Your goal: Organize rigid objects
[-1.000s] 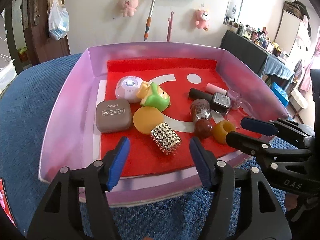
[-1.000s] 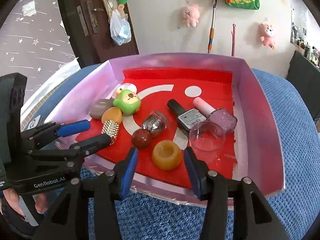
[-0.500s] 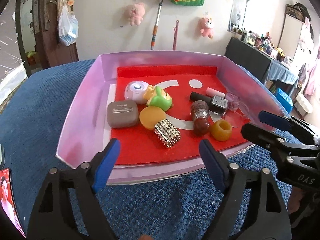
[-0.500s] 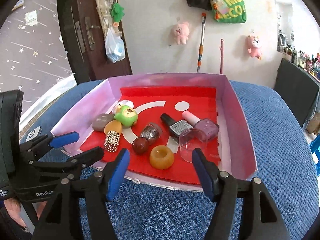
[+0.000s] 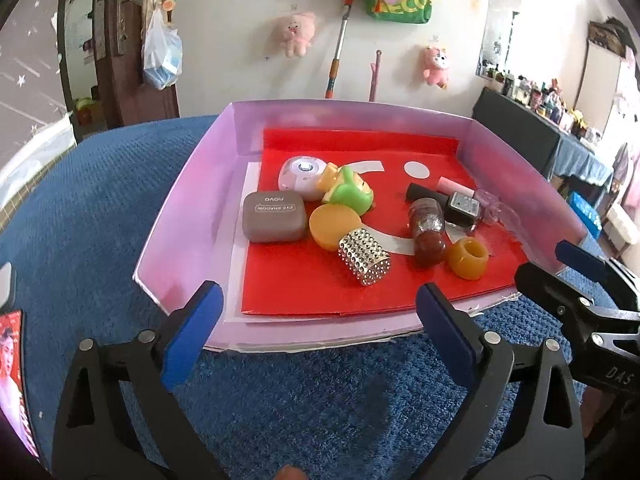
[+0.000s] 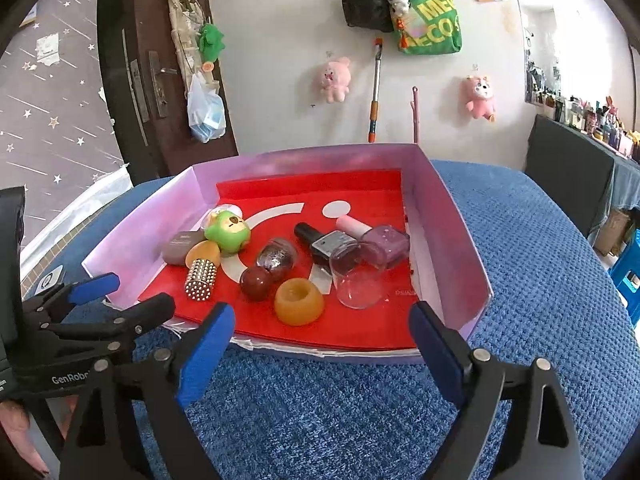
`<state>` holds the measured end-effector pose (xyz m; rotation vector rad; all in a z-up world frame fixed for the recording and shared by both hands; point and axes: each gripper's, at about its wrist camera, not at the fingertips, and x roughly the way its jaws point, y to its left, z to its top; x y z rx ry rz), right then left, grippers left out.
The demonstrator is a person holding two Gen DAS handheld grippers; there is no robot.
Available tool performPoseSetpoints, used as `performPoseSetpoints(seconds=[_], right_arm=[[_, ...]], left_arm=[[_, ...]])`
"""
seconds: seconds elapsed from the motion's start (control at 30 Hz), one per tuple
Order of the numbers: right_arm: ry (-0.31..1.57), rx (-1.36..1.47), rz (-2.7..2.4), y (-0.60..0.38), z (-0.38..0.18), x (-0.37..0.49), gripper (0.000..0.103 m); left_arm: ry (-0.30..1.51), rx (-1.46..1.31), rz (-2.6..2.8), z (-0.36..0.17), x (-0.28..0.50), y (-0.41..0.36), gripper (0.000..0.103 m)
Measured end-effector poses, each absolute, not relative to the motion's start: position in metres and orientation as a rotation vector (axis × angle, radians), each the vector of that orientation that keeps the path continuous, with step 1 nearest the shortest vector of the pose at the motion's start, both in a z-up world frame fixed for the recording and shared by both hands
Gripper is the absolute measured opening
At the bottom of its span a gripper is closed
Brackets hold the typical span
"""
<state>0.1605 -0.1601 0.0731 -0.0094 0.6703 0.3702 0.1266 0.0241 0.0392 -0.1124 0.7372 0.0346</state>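
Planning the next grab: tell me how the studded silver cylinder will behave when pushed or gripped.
The studded silver cylinder lies on its side on the tray's red floor, so a sideways nudge would probably roll it. Its bumpy studs should give grip. It touches the orange disc, which may shift.

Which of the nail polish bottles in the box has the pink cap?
The pale purple nail polish bottle, lying nearest the box's right wall. The black bottle beside it has a black cap, and the glitter bottle has a dark red round cap.
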Motion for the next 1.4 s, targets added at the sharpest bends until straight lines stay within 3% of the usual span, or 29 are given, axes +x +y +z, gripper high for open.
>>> performPoseSetpoints(seconds=[0.67,0.93,1.4], right_arm=[[0.672,-0.054,0.353,-0.154,0.071,0.157,0.095],[0.672,-0.049,0.36,-0.155,0.071,0.157,0.103],[0.666,-0.044,0.37,-0.156,0.08,0.149,0.103]], left_arm=[[0.732,-0.095,0.039,0.038,0.125,0.021,0.099],[0.731,-0.086,0.041,0.04,0.125,0.021,0.1],[0.705,-0.078,0.042,0.05,0.114,0.02,0.103]])
